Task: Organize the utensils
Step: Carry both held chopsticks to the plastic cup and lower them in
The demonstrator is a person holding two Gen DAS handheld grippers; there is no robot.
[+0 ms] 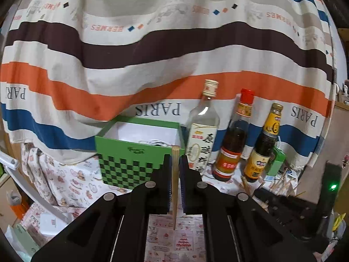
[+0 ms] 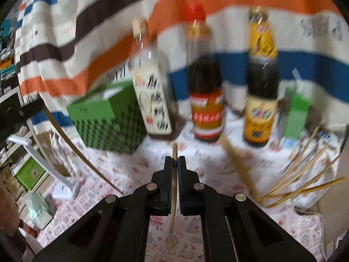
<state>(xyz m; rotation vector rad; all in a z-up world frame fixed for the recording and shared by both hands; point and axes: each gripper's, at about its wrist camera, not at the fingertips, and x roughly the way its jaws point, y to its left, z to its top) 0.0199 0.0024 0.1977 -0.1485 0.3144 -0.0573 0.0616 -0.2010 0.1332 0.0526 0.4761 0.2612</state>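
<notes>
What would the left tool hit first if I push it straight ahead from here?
Most likely the green checkered box: it stands dead ahead of the left tool and its chopstick. The clear bottle sits just right of that line.

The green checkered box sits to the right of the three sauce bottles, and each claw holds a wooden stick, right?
Not quite: the green checkered box sits left of the three sauce bottles, as the left wrist view shows. Each claw, left claw and right claw, does hold a wooden stick.

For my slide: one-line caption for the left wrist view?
Left gripper holding a chopstick upright before a green box and three bottles.
</notes>
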